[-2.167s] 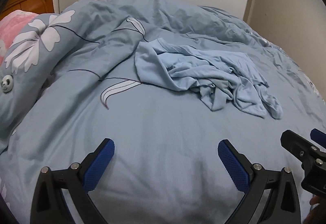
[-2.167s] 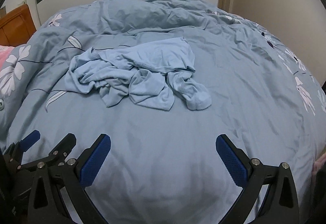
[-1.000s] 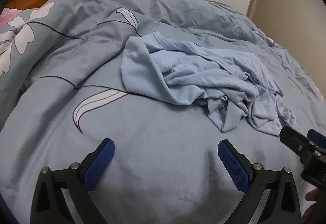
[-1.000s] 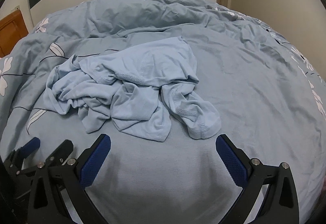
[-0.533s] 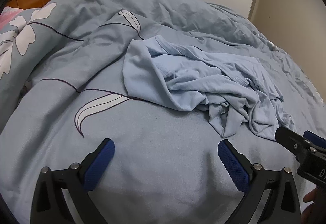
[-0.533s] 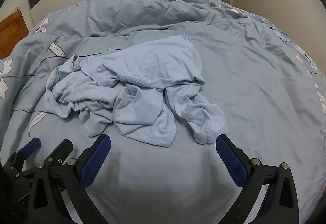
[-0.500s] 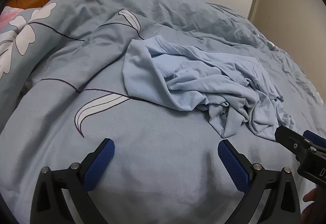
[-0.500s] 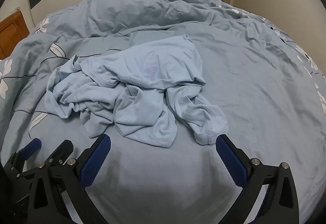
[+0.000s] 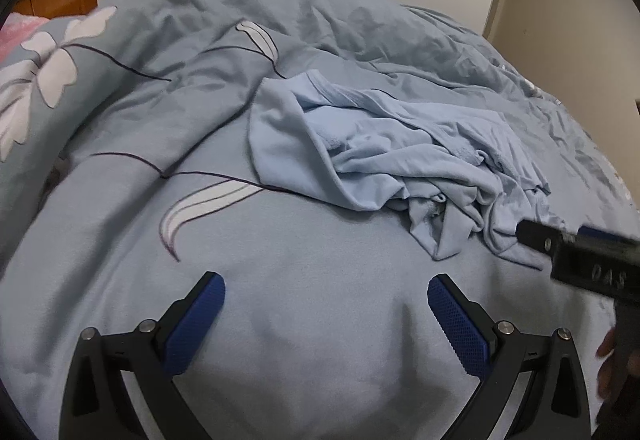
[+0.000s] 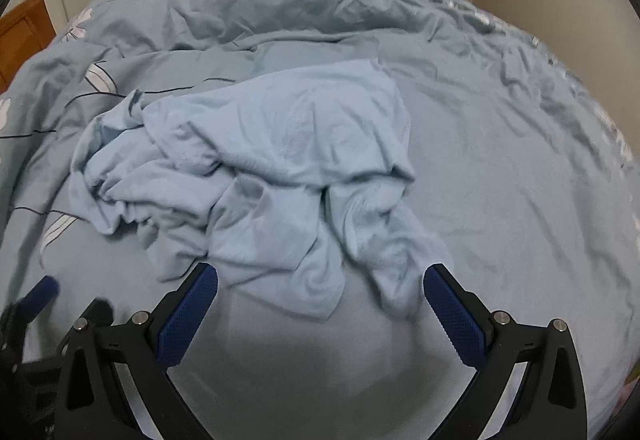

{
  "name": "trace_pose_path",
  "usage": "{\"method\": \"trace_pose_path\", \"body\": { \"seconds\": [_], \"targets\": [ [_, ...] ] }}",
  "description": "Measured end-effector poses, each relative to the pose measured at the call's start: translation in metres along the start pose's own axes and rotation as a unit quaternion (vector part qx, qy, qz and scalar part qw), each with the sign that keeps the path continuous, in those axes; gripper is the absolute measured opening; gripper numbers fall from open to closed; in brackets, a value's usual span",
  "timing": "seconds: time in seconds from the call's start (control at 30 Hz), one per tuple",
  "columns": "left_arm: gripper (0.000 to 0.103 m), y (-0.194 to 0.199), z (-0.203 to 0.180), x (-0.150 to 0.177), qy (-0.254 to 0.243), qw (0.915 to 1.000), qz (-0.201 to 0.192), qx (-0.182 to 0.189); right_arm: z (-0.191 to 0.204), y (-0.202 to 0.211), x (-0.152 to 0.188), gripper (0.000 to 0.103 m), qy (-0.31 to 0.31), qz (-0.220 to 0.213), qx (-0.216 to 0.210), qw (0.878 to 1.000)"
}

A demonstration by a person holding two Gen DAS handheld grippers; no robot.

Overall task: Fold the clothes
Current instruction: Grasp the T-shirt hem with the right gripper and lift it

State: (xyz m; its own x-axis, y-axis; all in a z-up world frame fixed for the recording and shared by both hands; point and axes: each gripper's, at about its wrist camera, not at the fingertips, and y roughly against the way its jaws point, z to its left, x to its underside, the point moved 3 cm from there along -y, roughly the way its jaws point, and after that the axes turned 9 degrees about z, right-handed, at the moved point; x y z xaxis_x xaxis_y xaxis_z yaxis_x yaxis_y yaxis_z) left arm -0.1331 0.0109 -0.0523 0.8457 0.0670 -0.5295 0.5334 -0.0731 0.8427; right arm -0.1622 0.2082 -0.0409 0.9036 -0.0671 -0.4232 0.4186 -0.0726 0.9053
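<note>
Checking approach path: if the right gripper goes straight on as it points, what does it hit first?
Probably the shirt: its near hem lies between the open jaws of the right gripper, on the duvet. Depth is unclear.

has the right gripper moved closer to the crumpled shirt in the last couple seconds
Yes. The right gripper has advanced toward the light blue shirt; the shirt's near hem now lies between its open fingers, with duvet between them before.

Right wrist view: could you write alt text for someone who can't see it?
A crumpled light blue garment lies in a heap on a bed covered by a blue floral duvet. The right hand-held gripper is open, its blue-padded fingers framing the garment's near edge without gripping it. Part of the left hand-held gripper shows at the lower left.
</note>
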Motion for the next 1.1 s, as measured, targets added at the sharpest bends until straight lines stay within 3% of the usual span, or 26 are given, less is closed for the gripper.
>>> {"method": "trace_pose_path", "body": {
  "seconds": [0.03,0.1,0.23,0.4,0.47,0.5,0.6,0.83,1.1],
  "targets": [
    [0.103,0.001,0.000,0.000,-0.001,1.0000,-0.001,-0.003,0.002,0.001,-0.003,0.101,0.008,-0.004,0.001,1.000],
    [0.103,0.003,0.003,0.002,0.001,1.0000,-0.001,-0.002,0.009,0.002,-0.011,0.088,0.024,-0.014,-0.001,1.000],
    [0.103,0.007,0.008,0.004,0.008,1.0000,0.001,0.004,0.026,0.004,-0.030,0.072,0.058,-0.032,0.014,0.998],
    [0.103,0.012,0.015,0.007,0.018,0.9998,0.003,0.011,0.044,-0.008,-0.045,0.035,0.088,-0.023,0.043,0.995],
    [0.103,0.014,0.018,0.008,0.021,0.9997,0.004,0.014,0.045,-0.010,-0.049,0.026,0.083,-0.019,0.041,0.996],
    [0.103,0.015,0.020,0.009,0.023,0.9996,0.005,0.015,0.047,-0.010,-0.051,0.015,0.083,-0.019,0.043,0.995],
    [0.103,0.018,0.024,0.011,0.029,0.9994,0.006,0.019,0.050,-0.001,-0.054,0.004,0.076,-0.031,0.037,0.996],
    [0.103,0.029,0.043,0.019,0.055,0.9981,0.019,0.019,0.031,0.054,-0.024,0.003,0.043,-0.056,-0.031,0.997],
    [0.102,0.050,0.048,0.027,0.036,0.9990,0.020,0.019,-0.028,0.115,0.074,0.003,-0.015,-0.025,-0.077,0.997]
  ]
}}
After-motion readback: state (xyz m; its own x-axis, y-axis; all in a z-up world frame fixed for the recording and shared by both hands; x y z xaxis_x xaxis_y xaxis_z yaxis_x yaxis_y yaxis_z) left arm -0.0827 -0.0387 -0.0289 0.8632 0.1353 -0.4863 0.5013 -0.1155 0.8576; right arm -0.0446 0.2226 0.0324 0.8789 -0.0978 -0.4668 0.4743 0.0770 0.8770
